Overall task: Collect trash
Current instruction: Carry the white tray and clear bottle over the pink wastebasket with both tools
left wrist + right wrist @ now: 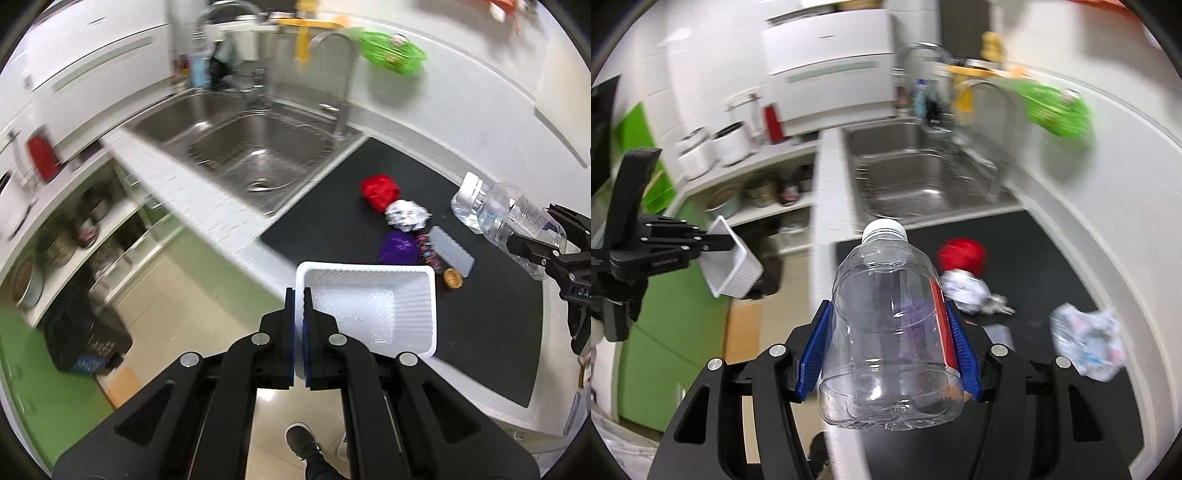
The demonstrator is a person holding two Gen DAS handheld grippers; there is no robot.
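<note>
Left gripper (pixel 299 332): clamped on rim of white tray (pixel 369 306), over the counter edge.
Right gripper (pixel 886 343): clamped across clear bottle (pixel 886 314), cap pointing forward.
Trash bin (pixel 88 343): on the floor, lower left of both; left hand nearer.
Black mat (pixel 480 332): red wad (pixel 380 190) and crumpled paper (pixel 406 216) left.

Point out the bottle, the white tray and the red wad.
bottle (pixel 886 325), right wrist view, on its clear body between the blue pads.
white tray (pixel 369 306), left wrist view, on its inner floor.
red wad (pixel 380 192), left wrist view, on its crumpled top, lying on the black mat.
</note>
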